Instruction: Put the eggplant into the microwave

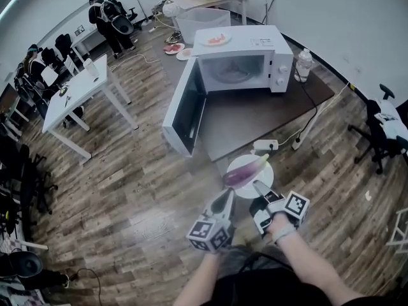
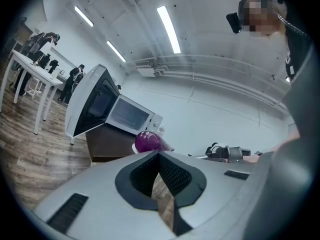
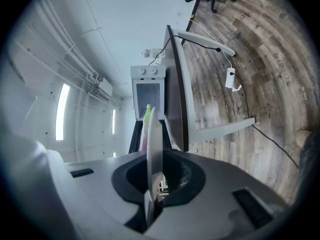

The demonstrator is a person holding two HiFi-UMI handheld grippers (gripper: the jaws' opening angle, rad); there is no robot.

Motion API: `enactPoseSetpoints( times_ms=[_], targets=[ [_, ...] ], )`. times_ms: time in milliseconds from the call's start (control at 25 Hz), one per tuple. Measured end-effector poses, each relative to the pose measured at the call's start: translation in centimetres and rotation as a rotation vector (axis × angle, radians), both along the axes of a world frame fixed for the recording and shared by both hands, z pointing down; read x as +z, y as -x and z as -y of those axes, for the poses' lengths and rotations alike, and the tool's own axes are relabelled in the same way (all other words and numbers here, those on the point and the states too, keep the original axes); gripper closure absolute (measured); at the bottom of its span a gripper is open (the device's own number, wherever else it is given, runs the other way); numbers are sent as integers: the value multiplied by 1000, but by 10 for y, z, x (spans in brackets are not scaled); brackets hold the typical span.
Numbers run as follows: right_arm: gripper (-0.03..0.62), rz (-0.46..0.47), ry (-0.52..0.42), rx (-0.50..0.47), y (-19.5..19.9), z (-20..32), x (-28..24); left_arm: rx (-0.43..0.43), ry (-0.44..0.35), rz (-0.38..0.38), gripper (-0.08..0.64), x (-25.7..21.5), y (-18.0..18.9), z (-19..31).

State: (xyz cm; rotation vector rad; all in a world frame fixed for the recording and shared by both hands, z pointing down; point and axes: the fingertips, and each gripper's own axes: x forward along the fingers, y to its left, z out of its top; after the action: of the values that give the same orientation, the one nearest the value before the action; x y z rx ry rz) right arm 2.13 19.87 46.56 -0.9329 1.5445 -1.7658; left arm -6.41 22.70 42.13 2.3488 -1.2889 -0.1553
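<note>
A purple eggplant (image 1: 244, 171) with a green stem lies on a white plate (image 1: 265, 176). My right gripper (image 1: 257, 187) is shut on the plate's near rim and holds it in the air in front of the dark low table (image 1: 255, 116). On that table stands the white microwave (image 1: 242, 59), its door (image 1: 182, 110) swung wide open to the left and its cavity bare. My left gripper (image 1: 224, 200) hovers just left of the plate, shut on nothing. In the left gripper view the eggplant (image 2: 149, 142) shows beyond the jaws. In the right gripper view the plate (image 3: 152, 144) stands edge-on between the jaws.
A plate of red food (image 1: 217, 40) sits on top of the microwave and a water bottle (image 1: 303, 62) to its right. A power strip (image 1: 264, 145) with cables lies at the table's front edge. A white desk (image 1: 76, 94) stands left, an office chair (image 1: 382, 132) right, people at the back.
</note>
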Motion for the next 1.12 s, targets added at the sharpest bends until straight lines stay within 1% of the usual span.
enactPoseSetpoints(
  times_ms=[280,520,640,800,1120],
  targets=[
    [575,-10,24,6,1,27,16,-8,31,-21,560,15,2,26],
    [575,-10,31,7,-5,65,24,24,34,-10,560,21,-7,60],
    [575,-5,32,-1,-7,86,26,26,32,1,560,22,-10,82],
    [575,-12,15,-38,-7,121,26,15,33,11,560,22,-12,116],
    [575,-24,-3,-70,-16,197,26,8,17,3,560,26,-29,185]
  ],
)
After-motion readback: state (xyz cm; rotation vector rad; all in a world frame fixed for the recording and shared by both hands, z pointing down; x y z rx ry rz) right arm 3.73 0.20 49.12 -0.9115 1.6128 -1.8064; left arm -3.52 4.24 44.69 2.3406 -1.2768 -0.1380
